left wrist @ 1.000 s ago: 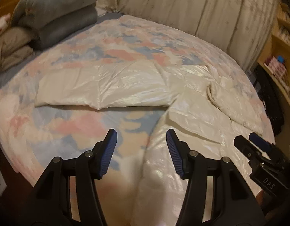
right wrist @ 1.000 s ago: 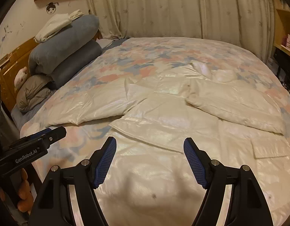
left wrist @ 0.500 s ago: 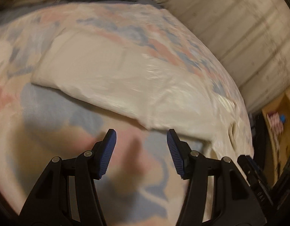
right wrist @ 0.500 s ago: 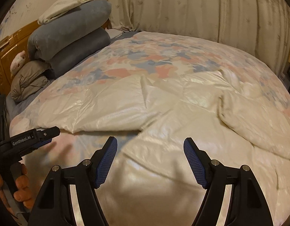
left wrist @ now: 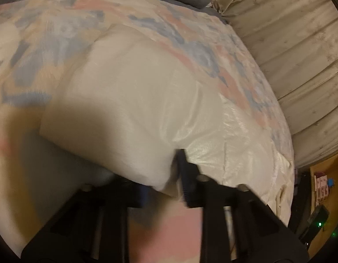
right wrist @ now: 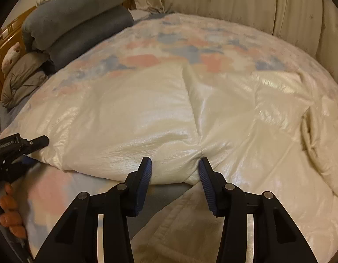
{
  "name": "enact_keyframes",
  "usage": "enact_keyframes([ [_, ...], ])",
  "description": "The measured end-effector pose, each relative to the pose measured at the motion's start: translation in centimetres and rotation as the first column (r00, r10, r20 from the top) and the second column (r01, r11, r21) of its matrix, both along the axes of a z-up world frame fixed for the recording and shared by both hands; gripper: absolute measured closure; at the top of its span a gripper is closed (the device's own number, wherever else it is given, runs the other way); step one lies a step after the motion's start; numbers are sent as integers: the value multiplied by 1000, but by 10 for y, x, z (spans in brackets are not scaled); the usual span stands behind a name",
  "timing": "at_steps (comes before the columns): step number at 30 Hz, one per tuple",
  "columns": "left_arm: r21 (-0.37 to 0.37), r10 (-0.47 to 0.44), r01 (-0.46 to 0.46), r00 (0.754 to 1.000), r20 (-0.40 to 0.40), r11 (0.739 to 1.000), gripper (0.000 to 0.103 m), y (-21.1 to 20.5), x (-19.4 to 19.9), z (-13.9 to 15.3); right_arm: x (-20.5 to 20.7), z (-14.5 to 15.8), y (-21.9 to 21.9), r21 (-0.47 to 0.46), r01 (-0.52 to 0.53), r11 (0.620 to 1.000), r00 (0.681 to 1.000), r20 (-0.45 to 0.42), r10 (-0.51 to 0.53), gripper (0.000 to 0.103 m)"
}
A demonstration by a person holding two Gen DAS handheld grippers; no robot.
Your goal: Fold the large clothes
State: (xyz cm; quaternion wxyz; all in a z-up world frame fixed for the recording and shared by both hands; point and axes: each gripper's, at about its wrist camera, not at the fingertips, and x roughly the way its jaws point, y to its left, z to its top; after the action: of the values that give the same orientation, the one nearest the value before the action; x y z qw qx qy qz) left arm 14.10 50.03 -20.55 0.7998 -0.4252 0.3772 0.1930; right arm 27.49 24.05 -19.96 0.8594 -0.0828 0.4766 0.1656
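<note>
A shiny cream padded coat (right wrist: 223, 118) lies spread on the bed, one long sleeve (left wrist: 129, 114) stretched out to the left. My left gripper (left wrist: 164, 186) is at the sleeve's cuff end, jaws narrowed around the cuff corner; the view is blurred. It also shows in the right wrist view (right wrist: 26, 144) at the sleeve's left end. My right gripper (right wrist: 174, 171) is at the sleeve's near edge by the armpit seam, jaws partly closed with the padded edge between its blue pads (right wrist: 147, 171).
The bed has a pastel floral cover (right wrist: 180, 43). Rolled grey bedding and pillows (right wrist: 76, 22) are stacked at the headboard, left. Cream curtains (right wrist: 256, 4) hang behind the bed. A wooden shelf (left wrist: 322, 188) stands at the right in the left wrist view.
Both grippers have moved forward and down onto the sleeve. The left jaws have narrowed around the cuff. The right jaws have narrowed around the sleeve's near edge.
</note>
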Motion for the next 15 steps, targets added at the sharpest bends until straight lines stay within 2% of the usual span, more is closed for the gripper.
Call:
enact_keyframes([
  [2, 53, -21, 22, 1000, -14, 998, 101, -2, 6, 8, 5, -3, -2, 18, -1, 1000, 1000, -3, 1, 58],
  [5, 206, -66, 78, 996, -65, 975, 102, -24, 17, 36, 9, -1, -8, 54, 7, 999, 1000, -17, -6, 58],
  [7, 294, -110, 127, 991, -74, 947, 102, -44, 23, 67, 11, 6, -15, 95, 15, 995, 999, -36, -11, 58],
  [11, 405, -182, 191, 981, -61, 894, 102, -78, 30, 130, 4, 27, -41, 172, 41, 984, 997, -73, -28, 58],
  [15, 516, -273, 243, 962, -18, 822, 102, -130, 39, 205, -12, 54, -85, 239, 68, 969, 997, -61, -55, 58],
])
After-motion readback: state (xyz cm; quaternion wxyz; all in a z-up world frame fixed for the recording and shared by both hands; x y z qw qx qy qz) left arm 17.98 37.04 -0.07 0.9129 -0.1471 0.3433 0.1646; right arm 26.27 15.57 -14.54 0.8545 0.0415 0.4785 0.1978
